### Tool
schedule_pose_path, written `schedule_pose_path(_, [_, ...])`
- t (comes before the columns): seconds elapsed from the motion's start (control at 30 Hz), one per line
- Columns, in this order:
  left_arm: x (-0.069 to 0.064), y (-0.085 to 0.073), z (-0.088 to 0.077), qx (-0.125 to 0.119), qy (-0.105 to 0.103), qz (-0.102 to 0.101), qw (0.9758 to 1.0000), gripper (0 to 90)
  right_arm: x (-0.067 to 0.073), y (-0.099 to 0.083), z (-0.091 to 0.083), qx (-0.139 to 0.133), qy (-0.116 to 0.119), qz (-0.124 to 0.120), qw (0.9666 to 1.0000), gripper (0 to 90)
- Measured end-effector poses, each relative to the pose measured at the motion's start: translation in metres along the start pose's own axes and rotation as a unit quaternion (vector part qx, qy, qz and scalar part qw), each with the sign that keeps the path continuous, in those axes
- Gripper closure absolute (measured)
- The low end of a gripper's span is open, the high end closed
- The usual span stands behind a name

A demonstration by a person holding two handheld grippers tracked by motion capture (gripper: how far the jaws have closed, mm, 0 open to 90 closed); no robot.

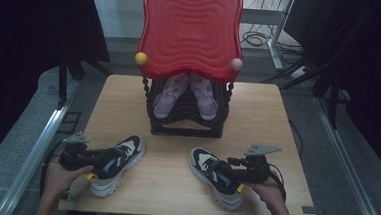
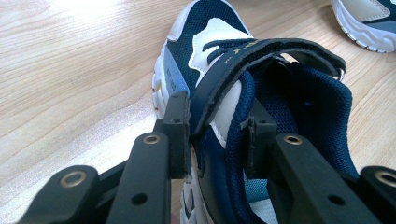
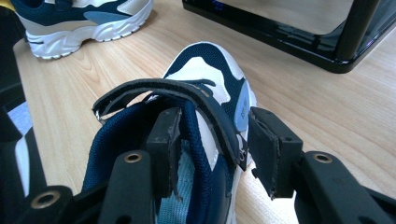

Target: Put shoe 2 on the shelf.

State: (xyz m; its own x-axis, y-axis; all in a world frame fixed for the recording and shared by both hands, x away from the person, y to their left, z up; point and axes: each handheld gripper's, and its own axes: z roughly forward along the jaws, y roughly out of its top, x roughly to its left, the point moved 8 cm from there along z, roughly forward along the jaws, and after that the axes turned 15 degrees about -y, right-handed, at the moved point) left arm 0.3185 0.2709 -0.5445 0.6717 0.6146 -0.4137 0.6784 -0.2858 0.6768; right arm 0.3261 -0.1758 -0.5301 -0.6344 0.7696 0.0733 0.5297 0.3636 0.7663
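Two navy-and-white sneakers lie on the wooden table (image 1: 258, 116). My left gripper (image 1: 109, 158) is at the left sneaker (image 1: 128, 151). In the left gripper view, my left gripper (image 2: 217, 135) has one pad outside the left sneaker (image 2: 205, 28) and one inside its opening, pressing on the side wall and strap. My right gripper (image 1: 223, 168) is at the right sneaker (image 1: 203, 161). In the right gripper view, my right gripper (image 3: 215, 144) straddles the side wall of the right sneaker (image 3: 205, 70). One pad is inside and the outer pad stands a little off the side.
A black shoe rack (image 1: 187, 127) stands at the table's back middle, with a red wavy tray (image 1: 190, 32) on top and a pair of lilac shoes (image 1: 172, 94) inside. The person's hands come in at the front edge. Cables lie on the floor behind.
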Motion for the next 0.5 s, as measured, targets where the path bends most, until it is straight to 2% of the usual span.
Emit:
schedule_pose_path(0.13, [0.0000, 0.0002, 0.0003, -0.001, 0.000, -0.001, 1.0000, 68.1, 0.0009, -0.0013, 0.0022, 0.013, 0.013, 0.000, 0.9998, 60.9])
schedule_pose_path(0.5, [0.0000, 0.0001, 0.0002, -0.002, 0.001, -0.001, 1.0000, 68.6, -0.0002, -0.0017, 0.0041, 0.022, 0.006, 0.007, 0.9997, 69.1])
